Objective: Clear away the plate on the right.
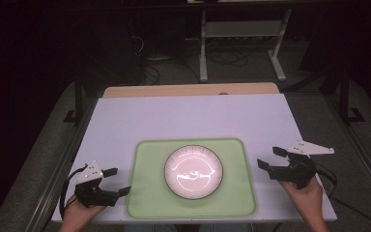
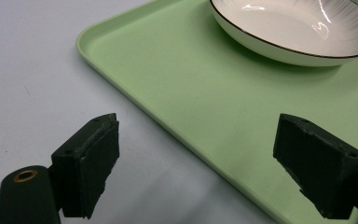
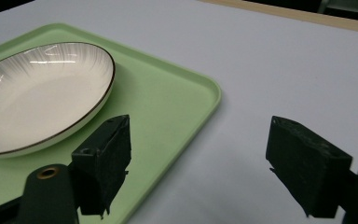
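A white plate [image 1: 193, 171] with a dark rim sits in the middle of a light green tray [image 1: 147, 198] near the table's front edge. My left gripper [image 1: 117, 181] rests open just off the tray's left edge, nothing between its jaws. From the left gripper view the tray's edge [image 2: 135, 107] runs between the jaws and the plate [image 2: 293, 28] lies beyond. My right gripper [image 1: 271, 158] stands open to the right of the tray, holding nothing. The right gripper view has the tray's corner [image 3: 212, 91] and the plate [image 3: 42, 93] at the left.
A pale sheet [image 1: 188, 121] covers the table, with a wooden strip [image 1: 188, 90] along the far edge. Behind the table, in the dark, stand a white metal frame [image 1: 241, 34] and cables on the floor.
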{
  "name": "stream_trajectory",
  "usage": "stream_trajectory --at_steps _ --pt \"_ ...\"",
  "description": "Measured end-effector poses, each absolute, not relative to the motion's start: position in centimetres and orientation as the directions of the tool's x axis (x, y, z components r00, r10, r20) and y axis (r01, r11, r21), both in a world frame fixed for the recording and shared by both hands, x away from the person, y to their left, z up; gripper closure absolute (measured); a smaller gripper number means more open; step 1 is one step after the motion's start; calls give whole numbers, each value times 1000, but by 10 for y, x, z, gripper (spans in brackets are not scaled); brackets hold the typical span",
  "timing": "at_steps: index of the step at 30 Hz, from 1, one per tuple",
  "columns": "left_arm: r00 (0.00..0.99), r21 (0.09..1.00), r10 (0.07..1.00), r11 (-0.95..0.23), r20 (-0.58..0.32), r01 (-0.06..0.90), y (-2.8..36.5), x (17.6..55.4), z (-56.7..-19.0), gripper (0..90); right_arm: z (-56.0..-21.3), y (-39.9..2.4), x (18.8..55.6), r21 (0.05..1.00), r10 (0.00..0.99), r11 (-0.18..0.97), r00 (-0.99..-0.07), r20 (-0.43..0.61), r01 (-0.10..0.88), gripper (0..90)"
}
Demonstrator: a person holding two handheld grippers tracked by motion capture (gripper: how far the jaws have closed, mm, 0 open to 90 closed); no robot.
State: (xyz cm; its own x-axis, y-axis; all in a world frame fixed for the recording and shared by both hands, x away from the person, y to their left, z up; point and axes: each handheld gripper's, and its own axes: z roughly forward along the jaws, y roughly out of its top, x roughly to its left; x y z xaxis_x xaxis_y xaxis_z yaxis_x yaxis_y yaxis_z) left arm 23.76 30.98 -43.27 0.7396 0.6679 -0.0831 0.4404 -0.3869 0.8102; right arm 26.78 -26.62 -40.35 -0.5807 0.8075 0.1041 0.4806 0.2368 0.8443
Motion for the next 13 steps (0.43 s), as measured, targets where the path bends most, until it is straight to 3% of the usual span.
stream_trajectory --at_steps 13 --pt "742 818 666 -381 -82 432 310 236 -430 143 -418 -277 244 830 831 251 -551 79 498 190"
